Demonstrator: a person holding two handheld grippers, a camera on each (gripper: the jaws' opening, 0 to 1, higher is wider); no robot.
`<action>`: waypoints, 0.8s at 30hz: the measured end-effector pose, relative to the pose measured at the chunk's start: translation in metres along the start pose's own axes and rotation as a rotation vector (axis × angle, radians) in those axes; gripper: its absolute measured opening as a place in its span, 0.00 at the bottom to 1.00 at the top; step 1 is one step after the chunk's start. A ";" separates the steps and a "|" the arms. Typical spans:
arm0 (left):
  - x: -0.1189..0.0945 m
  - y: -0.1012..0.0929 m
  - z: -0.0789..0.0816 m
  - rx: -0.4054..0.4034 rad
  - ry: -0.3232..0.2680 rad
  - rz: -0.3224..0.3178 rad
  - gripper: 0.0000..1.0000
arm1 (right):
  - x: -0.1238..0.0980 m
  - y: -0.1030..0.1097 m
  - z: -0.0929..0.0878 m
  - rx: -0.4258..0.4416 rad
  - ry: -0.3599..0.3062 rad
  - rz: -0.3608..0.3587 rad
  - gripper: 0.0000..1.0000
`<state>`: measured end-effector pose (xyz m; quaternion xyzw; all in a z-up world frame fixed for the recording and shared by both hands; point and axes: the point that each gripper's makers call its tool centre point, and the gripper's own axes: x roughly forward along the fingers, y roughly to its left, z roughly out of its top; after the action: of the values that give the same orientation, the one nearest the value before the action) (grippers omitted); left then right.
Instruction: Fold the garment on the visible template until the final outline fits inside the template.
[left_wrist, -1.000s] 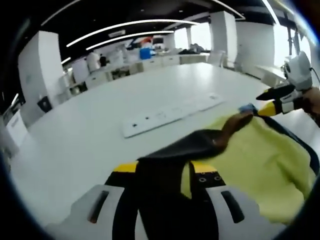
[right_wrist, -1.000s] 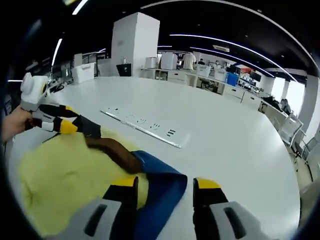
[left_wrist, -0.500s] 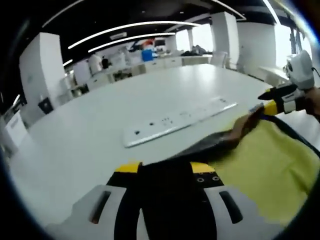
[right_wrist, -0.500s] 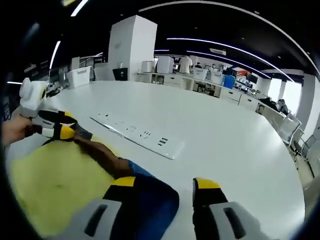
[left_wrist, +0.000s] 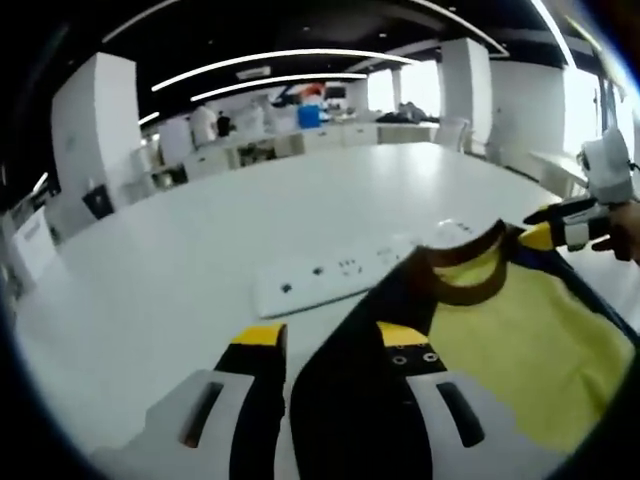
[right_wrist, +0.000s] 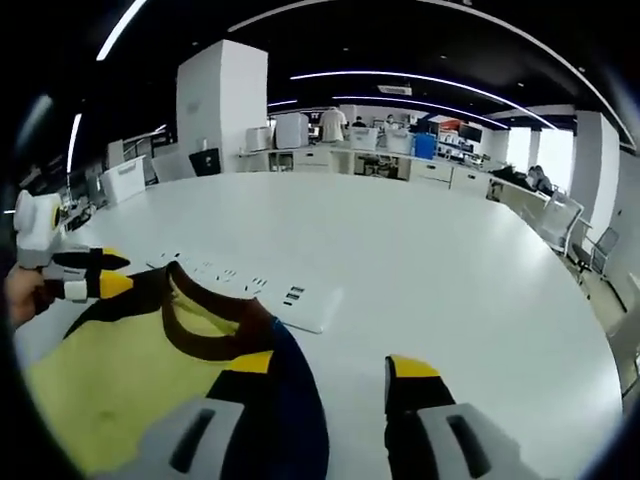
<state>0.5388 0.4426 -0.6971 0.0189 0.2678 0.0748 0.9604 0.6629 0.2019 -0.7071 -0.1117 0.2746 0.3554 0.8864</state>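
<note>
Both tongs hold the shirt (left_wrist: 500, 330) up by its shoulders: the left gripper (left_wrist: 330, 345) has dark fabric running between its yellow-tipped jaws, which stand only narrowly apart around the cloth, and the right gripper (right_wrist: 330, 375) has the navy shoulder lapped over its left jaw, though the jaw tips themselves stand visibly apart, so I cannot tell how firmly that side is pinched. Each gripper also shows in the other's view, nipping a corner beside the brown collar (right_wrist: 210, 335). The shirt, yellow with dark sleeves, hangs stretched between them, collar edge towards the white strip (left_wrist: 330, 280) set flat into the table (right_wrist: 450, 260), and overlapping the strip's near end. No template outline can be made out under or around the shirt, so whether the cloth sits on it is unclear. The main risk is the right-hand hold: if the fabric merely drapes over one jaw, a pull away from the strip could let that shoulder slide free and the shirt would drop in a crumpled, skewed heap. Uneven tension between the two sides could also twist the collar line, so that the fold lands crooked and spills past the outline. Dragging the hem across the table could bunch it underneath.
</note>
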 end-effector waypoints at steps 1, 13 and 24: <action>-0.002 0.001 0.000 -0.012 0.001 0.001 0.32 | -0.001 0.001 -0.001 0.001 0.004 0.003 0.41; -0.044 0.003 0.005 -0.063 0.001 -0.013 0.38 | -0.039 0.021 0.002 0.071 0.008 0.085 0.47; -0.084 -0.005 -0.001 -0.044 -0.017 -0.016 0.44 | -0.091 0.036 -0.013 0.078 0.026 0.150 0.53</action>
<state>0.4685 0.4248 -0.6553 -0.0036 0.2579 0.0728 0.9634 0.5782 0.1716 -0.6666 -0.0609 0.3071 0.4084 0.8574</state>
